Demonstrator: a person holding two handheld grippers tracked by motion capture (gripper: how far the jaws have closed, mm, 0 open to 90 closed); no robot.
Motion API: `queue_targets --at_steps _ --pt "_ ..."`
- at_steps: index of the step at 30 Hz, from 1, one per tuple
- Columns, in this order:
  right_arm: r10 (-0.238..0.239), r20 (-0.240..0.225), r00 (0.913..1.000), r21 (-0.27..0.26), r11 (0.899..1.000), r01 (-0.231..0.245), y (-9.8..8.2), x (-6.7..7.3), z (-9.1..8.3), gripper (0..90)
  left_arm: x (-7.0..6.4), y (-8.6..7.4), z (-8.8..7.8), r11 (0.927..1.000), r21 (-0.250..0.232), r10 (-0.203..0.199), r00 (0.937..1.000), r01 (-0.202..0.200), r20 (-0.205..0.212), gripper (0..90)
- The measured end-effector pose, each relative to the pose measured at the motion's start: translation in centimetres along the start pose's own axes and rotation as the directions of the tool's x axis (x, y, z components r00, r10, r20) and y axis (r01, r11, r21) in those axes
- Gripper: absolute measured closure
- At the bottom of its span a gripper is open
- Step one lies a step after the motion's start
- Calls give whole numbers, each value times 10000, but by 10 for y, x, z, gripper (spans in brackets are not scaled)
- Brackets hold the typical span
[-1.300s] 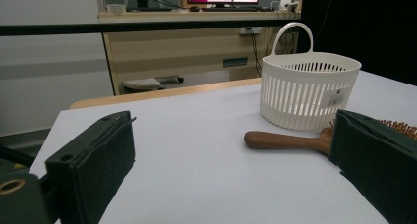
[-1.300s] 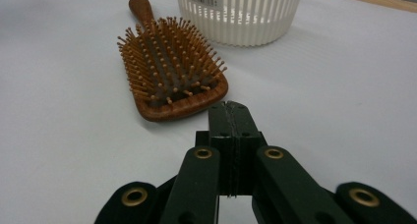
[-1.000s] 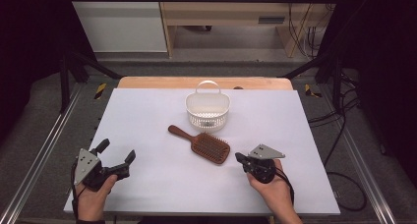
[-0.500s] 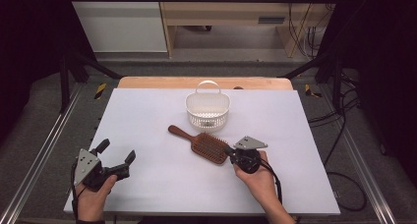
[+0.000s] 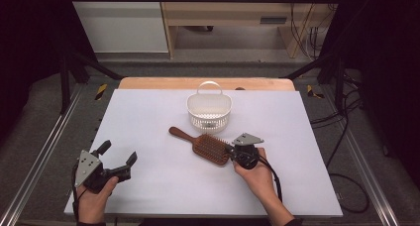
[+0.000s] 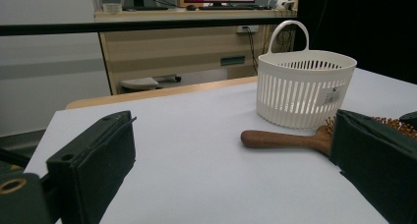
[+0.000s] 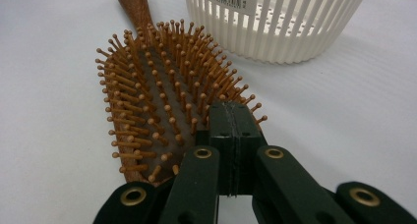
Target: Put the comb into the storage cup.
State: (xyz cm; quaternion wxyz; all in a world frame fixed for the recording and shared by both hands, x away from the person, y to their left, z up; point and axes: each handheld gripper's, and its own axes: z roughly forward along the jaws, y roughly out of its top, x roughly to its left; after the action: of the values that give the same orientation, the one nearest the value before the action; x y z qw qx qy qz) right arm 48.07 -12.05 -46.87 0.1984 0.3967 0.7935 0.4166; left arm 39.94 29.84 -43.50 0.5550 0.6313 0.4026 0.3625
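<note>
Resting idle, left gripper [image 5: 118,162] stood spread; right gripper [image 7: 231,135], jaws pressed together, touched hairbrush [image 5: 210,147] head beside basket [image 5: 209,112], likely positioning.

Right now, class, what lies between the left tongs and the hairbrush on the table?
Nothing: in the high view only bare white table separates the open left tongs from the wooden hairbrush. The left gripper view shows the same bare stretch.

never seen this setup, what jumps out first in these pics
A wooden hairbrush lies bristles-up mid-table, with the right hand-held gripper closed at the near edge of its head. Just behind it stands a white slatted basket. At the table's near left, the left hand-held gripper rests open.
</note>
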Motion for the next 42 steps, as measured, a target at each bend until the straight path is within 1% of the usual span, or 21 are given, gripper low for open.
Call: queue_targets --at_steps 2,3,6,9,12,13,15,16,20,22,30,31,37,40,42 --pt "3 -34 10000 41 10000 -2 1 0 1 900 1 0 0 10000 -3 -8 10000 8 -14 34" --pt "-40 2 10000 141 9999 40 3 0 3 900 1 0 0 10000 3 -20 10000 20 -14 34" --pt "-87 67 9999 208 9997 85 4 -2 4 900 1 0 -1 10000 -2 -13 10000 13 -17 34" --pt "-226 161 9996 312 9993 221 7 -7 8 900 1 0 -1 10000 3 -14 10000 14 -6 34" --pt "-217 165 9996 378 9991 211 9 -9 9 900 1 0 -1 10000 13 -25 10000 25 -3 34" --pt "-316 247 9992 430 9986 306 12 -11 11 900 1 0 0 10000 21 -29 10000 29 6 34" --pt "-303 301 9991 434 9986 290 13 -13 13 900 1 0 0 10000 17 -27 10000 27 8 34" --pt "-217 301 9993 426 9989 204 13 -13 14 900 1 0 0 10000 19 -29 10000 29 14 34" --pt "-201 310 9993 451 9988 187 15 -16 16 900 1 -1 0 10000 57 -12 10000 12 36 34" --pt "-266 367 9990 479 9985 248 17 -18 18 899 0 -1 0 10000 67 -31 10000 30 66 34" --pt "-173 427 9989 478 9987 152 22 -21 24 896 -1 -2 2 9997 235 24 9998 -28 182 35" --pt "-259 430 9987 495 9985 238 23 -21 25 892 -2 -2 2 9997 258 25 9997 -30 225 35" --pt "-444 471 9979 576 9975 417 28 -23 30 886 -3 -3 4 9992 377 79 9994 -92 346 35" --pt "-436 458 9980 646 9971 406 29 -23 31 886 -4 -3 4 9988 463 146 9992 -164 381 35" --pt "-517 429 9977 631 9968 489 30 -24 32 884 -4 -3 5 9987 469 157 9990 -177 410 35"
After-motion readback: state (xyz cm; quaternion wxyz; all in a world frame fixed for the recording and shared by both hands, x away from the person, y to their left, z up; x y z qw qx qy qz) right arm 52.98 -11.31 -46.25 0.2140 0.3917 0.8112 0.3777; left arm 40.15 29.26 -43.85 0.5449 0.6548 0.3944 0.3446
